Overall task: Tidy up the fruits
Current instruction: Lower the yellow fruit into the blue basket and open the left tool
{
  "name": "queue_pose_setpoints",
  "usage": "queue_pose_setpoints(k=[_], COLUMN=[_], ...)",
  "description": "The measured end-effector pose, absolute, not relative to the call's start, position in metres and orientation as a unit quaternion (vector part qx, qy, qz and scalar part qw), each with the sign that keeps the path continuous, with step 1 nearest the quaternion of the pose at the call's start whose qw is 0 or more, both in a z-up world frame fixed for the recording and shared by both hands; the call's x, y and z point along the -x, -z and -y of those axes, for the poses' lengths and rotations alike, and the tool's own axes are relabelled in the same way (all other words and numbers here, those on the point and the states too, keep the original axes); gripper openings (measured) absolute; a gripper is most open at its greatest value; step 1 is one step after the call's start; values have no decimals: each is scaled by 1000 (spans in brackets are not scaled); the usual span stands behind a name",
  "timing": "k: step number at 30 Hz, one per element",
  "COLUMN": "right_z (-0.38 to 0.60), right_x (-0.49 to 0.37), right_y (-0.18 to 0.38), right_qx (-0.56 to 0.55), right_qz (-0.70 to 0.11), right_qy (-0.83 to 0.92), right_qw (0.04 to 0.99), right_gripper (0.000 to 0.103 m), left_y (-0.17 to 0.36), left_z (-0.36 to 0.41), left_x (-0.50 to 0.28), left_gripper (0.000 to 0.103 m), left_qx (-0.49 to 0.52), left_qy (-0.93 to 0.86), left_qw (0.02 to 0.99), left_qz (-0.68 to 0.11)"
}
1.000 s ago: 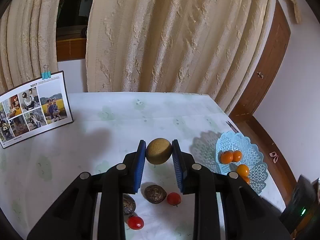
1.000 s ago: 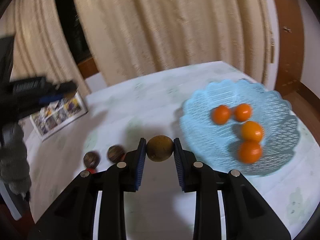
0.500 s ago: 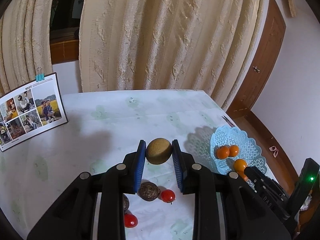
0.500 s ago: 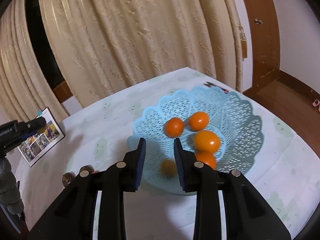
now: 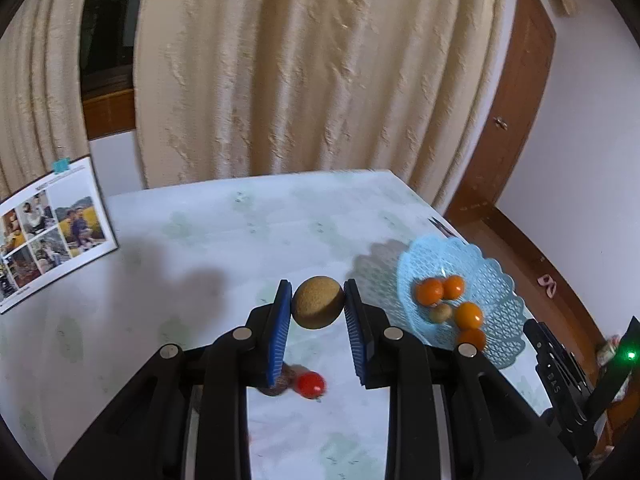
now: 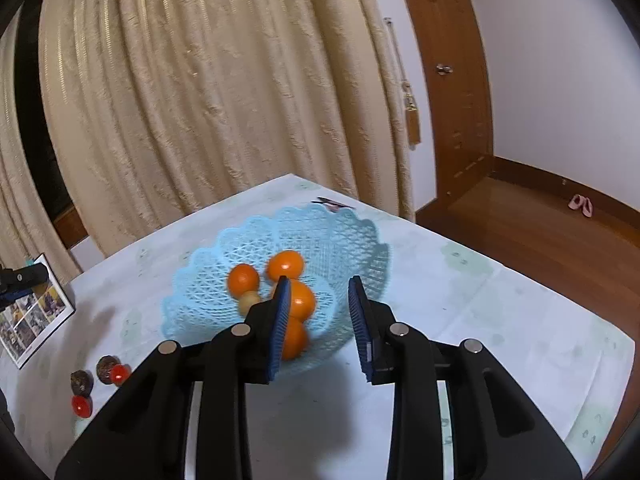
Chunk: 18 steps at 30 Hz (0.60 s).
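Cream curtains (image 5: 320,80) back the pale table (image 5: 200,248), above which the left gripper (image 5: 316,304) hangs clamped on a brown fruit (image 5: 317,302); the right gripper (image 6: 318,312), pads spread and empty, tilts toward the blue basket (image 6: 340,236) holding oranges (image 6: 285,265) and a small brown fruit (image 6: 249,302).

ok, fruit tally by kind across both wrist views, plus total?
Oranges in the blue basket: 4
Brown kiwis: 2, one in the basket, one in the left gripper
Red tomatoes: 2
Dark wrinkled fruits: 2
Total: 10
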State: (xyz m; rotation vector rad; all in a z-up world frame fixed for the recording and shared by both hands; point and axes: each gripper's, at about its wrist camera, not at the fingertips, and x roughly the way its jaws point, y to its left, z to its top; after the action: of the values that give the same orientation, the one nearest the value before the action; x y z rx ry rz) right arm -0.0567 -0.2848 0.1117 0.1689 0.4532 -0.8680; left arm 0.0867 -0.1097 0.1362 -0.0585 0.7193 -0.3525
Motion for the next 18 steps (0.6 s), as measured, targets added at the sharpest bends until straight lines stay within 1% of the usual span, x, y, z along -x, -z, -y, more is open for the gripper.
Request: queue_pose_setpoints(k=[1, 2, 8, 18], right_z=[286, 287, 291, 297], right_x=[59, 62, 72, 74], right_y=[-111, -110, -106, -100], right_qx=[-83, -84, -86, -106], right_qz=[-215, -213, -198, -195], right_qy=[418, 420, 429, 421], right_qw=[879, 878, 877, 879], right_gripper=[42, 43, 43, 43], left_y=[-135, -133, -123, -97], left_z=[113, 120, 160, 227], left_x=[-87, -86, -85, -84], left_gripper=[27, 27, 27, 27], left_qx=[27, 25, 5, -31], left_qy=[175, 180, 213, 262], left_qw=[919, 917, 906, 885], left_qz=[-352, -355, -366, -384])
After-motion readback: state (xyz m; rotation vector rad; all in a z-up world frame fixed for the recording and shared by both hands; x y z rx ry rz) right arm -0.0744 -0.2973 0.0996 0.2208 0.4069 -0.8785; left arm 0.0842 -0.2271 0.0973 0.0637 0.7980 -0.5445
